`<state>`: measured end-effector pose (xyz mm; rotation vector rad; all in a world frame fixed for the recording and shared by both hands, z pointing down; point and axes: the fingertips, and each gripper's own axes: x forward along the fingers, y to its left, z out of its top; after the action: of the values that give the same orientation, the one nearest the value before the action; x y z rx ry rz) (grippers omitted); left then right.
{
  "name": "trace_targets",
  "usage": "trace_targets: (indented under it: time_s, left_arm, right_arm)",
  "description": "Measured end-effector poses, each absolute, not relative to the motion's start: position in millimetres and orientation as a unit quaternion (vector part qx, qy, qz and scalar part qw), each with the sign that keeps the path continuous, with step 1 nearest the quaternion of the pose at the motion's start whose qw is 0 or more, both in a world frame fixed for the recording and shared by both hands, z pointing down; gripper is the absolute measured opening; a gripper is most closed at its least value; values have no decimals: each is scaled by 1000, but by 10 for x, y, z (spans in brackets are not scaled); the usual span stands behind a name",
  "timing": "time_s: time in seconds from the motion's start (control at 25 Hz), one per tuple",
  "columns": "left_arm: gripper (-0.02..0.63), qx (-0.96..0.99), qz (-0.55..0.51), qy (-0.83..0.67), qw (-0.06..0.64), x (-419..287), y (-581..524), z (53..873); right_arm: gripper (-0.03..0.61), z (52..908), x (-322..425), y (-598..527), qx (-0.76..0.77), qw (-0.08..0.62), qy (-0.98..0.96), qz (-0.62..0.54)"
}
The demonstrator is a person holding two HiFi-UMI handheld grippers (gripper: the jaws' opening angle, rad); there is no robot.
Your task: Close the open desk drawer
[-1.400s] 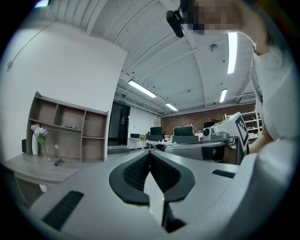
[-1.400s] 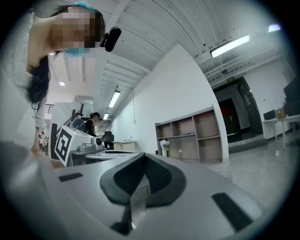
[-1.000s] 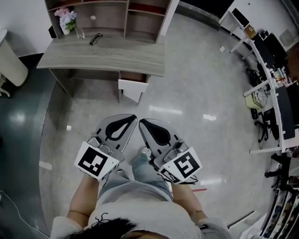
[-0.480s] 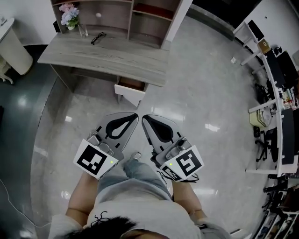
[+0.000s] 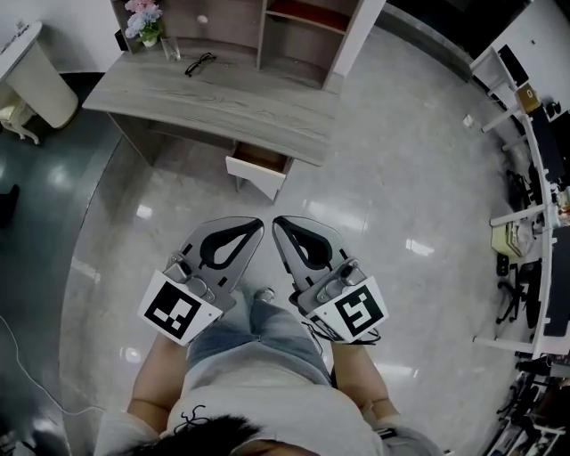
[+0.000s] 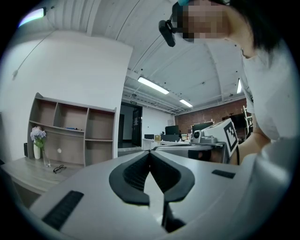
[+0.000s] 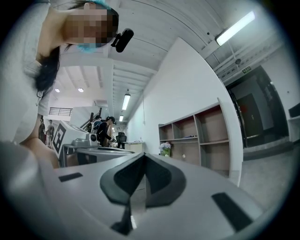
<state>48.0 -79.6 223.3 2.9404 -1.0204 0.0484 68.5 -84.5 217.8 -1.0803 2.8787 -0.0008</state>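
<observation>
- Head view: compared with a second ago, the desk sits a little further right and is turned slightly in the frame, and the flowers have climbed toward the top edge at 11 o'clock. The two grippers hold the same pose side by side over the person's legs.
- The open drawer hangs out under the desk's right end, white front tilted toward the floor, at 12 o'clock from the grippers and well apart from them.
- The left gripper and the right gripper point toward 12 o'clock, tips near each other, touching nothing.
- Left gripper view: the left gripper's jaws meet at the tips and leave only a teardrop gap behind, with nothing in it. The desk top lies at 9 o'clock with glasses on it.
- Right gripper view: the right gripper's jaws are likewise pressed together at the tips and empty. A shelf unit stands at 3 o'clock.
</observation>
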Motion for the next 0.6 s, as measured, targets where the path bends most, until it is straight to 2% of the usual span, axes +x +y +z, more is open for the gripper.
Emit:
trace_targets:
  time_s: [0.6]
  left_arm:
    - [11,943,7,-331,16,296,-1341,2502]
  right_arm:
    - [8,2598,654,-1562,-374,34,926,-21]
